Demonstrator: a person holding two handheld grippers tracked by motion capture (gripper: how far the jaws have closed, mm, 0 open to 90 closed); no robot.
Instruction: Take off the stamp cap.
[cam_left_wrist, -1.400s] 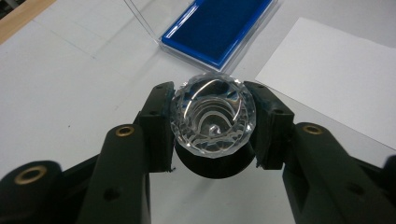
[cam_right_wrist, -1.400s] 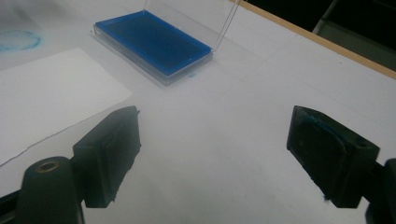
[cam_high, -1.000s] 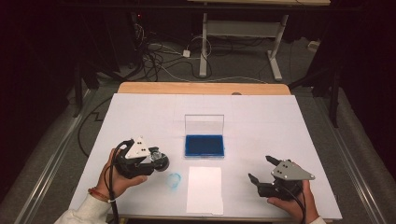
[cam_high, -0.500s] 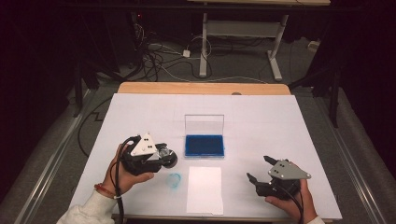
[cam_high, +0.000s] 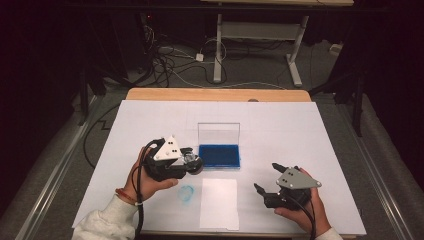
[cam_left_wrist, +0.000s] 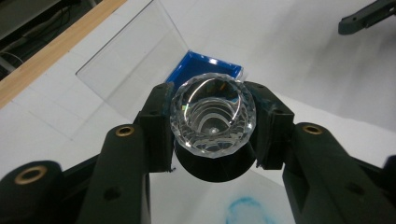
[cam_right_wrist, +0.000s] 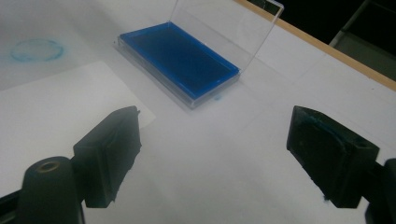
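Between left gripper (cam_left_wrist: 212, 140) pads, faceted clear crystal stamp (cam_left_wrist: 212, 119), black base

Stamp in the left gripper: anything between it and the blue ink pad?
Nothing visible. The left gripper is clamped on the clear stamp, right beside the ink pad. The pad's clear lid stands open at its far edge, so the pad is uncovered.

White table (cam_high: 310, 130): ink pad (cam_high: 219, 155), paper (cam_high: 218, 203)
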